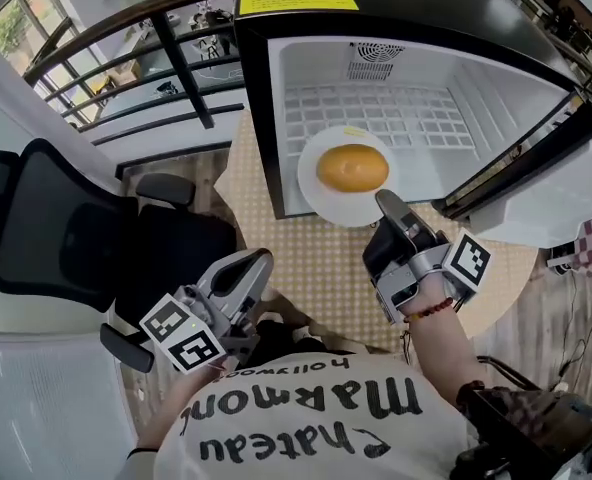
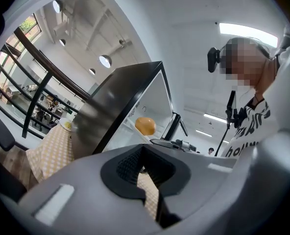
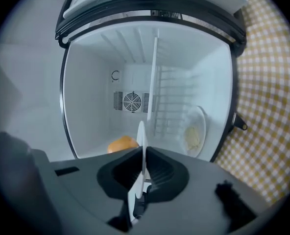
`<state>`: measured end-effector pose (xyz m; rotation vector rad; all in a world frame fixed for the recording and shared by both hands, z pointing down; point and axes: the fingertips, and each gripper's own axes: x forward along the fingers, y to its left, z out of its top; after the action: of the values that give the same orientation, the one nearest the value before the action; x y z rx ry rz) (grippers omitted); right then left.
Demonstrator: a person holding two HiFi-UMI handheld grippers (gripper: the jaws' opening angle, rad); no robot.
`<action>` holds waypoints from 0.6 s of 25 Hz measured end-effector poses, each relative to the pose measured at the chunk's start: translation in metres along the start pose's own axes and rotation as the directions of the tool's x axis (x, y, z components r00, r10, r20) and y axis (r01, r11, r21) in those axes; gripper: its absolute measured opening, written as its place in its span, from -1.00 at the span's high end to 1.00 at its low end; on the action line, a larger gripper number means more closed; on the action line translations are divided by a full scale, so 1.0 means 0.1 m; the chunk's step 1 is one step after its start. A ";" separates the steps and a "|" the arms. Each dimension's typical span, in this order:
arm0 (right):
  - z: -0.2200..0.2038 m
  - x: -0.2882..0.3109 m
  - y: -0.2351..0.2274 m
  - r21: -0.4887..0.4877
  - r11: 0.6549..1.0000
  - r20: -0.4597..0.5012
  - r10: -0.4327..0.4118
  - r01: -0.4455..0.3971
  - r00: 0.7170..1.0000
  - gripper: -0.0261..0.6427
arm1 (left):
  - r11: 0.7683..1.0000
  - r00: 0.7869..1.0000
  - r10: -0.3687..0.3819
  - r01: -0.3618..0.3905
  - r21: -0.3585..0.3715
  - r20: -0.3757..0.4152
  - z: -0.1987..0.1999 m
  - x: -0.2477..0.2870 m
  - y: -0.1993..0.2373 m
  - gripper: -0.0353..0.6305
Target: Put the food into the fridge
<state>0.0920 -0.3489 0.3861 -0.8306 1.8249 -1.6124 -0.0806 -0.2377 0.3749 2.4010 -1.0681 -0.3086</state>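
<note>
Both grippers are seen in the head view. At centre right, the right gripper [image 1: 391,208] is clamped on the near rim of a plate [image 1: 321,196], with its jaws almost together and the rim pinched edge-on between the pads. At lower left, close to the body, the left gripper [image 1: 251,268] carries nothing and its jaws appear closed, though the slit between them is hard to read. The food [image 1: 352,168], a round orange-yellow piece, is borne on the plate, which is held level at the mouth of the fridge [image 1: 496,98], over the front edge of the wire shelf [image 1: 376,118]. The step in hand is judged to be the loading itself, since the plate is at the threshold but not yet set down. For the next move, the plate would need to be kept flat, pushed along the shelf until fully supported, and only then released. The gripper would then be drawn straight back so that the door [image 1: 556,213] at right can be shut. A second plate [image 3: 196,131] with something pale on it is made out at the right of the right gripper view, deeper in the fridge. The fridge is stood on a table covered by a yellow checked cloth [image 1: 316,268]. A black chair [image 1: 56,228] is seen at left, with a dark railing [image 1: 126,28] and windows [image 1: 16,18] at upper left.
</note>
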 end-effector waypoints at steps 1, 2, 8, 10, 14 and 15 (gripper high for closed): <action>0.00 0.04 0.01 -0.003 1.000 0.011 -0.008 0.008 1.000 0.84 | 1.000 1.000 -0.002 0.002 -0.002 -0.002 0.01 0.00 0.04 0.88; -0.01 0.08 0.02 -0.010 1.000 0.021 -0.019 0.019 1.000 0.84 | 1.000 1.000 -0.006 0.006 -0.005 -0.003 0.03 0.00 0.08 0.88; -0.05 0.30 0.07 -0.023 0.997 0.098 -0.070 0.072 0.993 0.84 | 0.997 0.997 -0.077 0.077 -0.023 -0.028 0.19 0.09 0.30 0.88; -0.06 0.33 0.08 -0.022 0.996 0.135 -0.088 0.091 0.987 0.84 | 0.994 0.993 -0.110 0.110 -0.019 -0.047 0.27 0.13 0.34 0.88; -0.04 0.33 0.10 -0.009 0.993 0.203 -0.110 0.114 0.973 0.84 | 0.985 0.983 -0.171 0.171 -0.011 -0.066 0.41 0.20 0.36 0.88; -0.03 0.32 0.10 -0.010 0.993 0.219 -0.115 0.120 0.969 0.84 | 0.983 0.981 -0.183 0.183 -0.009 -0.069 0.43 0.21 0.37 0.88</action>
<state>0.0683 -0.3706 0.3766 -1.0995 1.6690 -1.5067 -0.1068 -0.2890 0.3567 2.4936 -0.8174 -0.2859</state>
